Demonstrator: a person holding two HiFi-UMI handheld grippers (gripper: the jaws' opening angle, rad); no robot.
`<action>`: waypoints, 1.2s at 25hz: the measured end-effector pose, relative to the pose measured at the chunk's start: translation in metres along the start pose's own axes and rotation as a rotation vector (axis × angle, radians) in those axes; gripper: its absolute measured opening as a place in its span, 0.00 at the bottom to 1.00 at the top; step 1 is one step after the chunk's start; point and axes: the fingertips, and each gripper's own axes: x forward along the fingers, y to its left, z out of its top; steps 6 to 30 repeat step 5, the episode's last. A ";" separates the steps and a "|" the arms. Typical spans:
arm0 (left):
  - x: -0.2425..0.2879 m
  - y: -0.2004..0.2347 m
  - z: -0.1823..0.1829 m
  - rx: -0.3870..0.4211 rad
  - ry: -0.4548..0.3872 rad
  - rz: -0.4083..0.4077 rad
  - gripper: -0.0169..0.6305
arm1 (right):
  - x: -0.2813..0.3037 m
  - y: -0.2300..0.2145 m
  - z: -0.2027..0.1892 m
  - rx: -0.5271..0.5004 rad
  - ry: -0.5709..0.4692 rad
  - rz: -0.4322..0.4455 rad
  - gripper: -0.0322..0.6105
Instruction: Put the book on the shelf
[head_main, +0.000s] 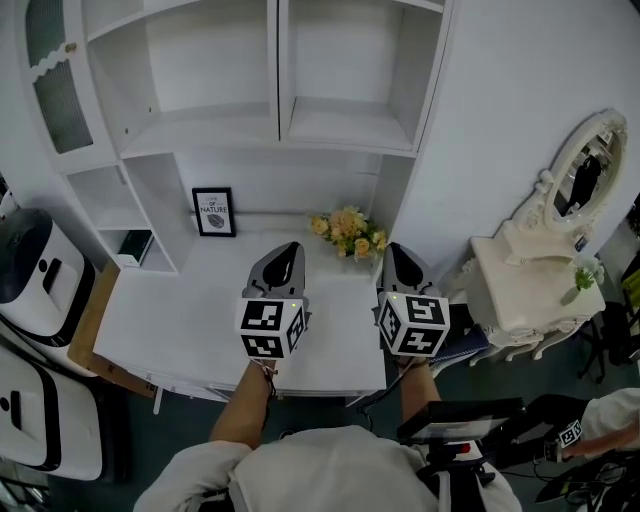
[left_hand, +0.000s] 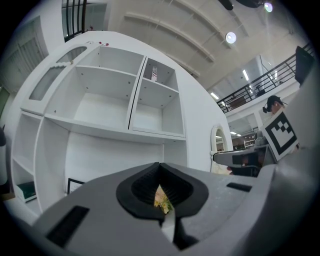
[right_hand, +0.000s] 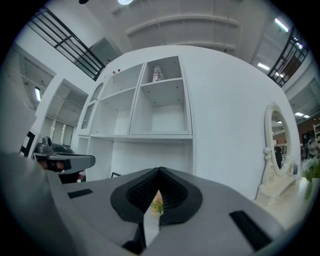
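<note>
Grey and black, both my claws hang side by side over the front of the white bench (head_main: 170, 320). My left claw (head_main: 291, 248) has its jaws pressed together on nothing, and my right claw (head_main: 392, 248) is closed and empty as well. Only a sliver of yellow bloom shows through each pair of jaws. Just right of my right claw, past the bench's edge, lies a dark blue thing (head_main: 466, 340) with pale stripes, and I cannot tell whether it is a book. Farther back on the bench, the flowers (head_main: 349, 232) sit toward the right and a framed print (head_main: 213, 211) stands against the back wall, well apart from them. At the left, the side cubby (head_main: 165, 238) holds what I judge to be a dark green book (head_main: 134, 246), lying flat. If that is the task's book, it already rests on a shelf. Since neither claw holds anything, I judge that no carrying is in hand. That would fit a pause ahead of fetching a book as well as a rest once one is stowed. Beyond, the two big compartments of the shelf unit (head_main: 283, 70) look bare. Only the top right compartment holds a small thing (right_hand: 157, 74), too small to name.
</note>
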 end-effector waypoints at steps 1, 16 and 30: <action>-0.001 -0.001 0.000 0.001 0.001 0.001 0.04 | -0.002 0.000 0.000 -0.003 -0.001 0.001 0.08; -0.006 -0.008 -0.001 0.004 0.003 0.001 0.04 | -0.008 0.000 -0.001 -0.010 -0.004 0.008 0.08; -0.006 -0.008 -0.001 0.004 0.003 0.001 0.04 | -0.008 0.000 -0.001 -0.010 -0.004 0.008 0.08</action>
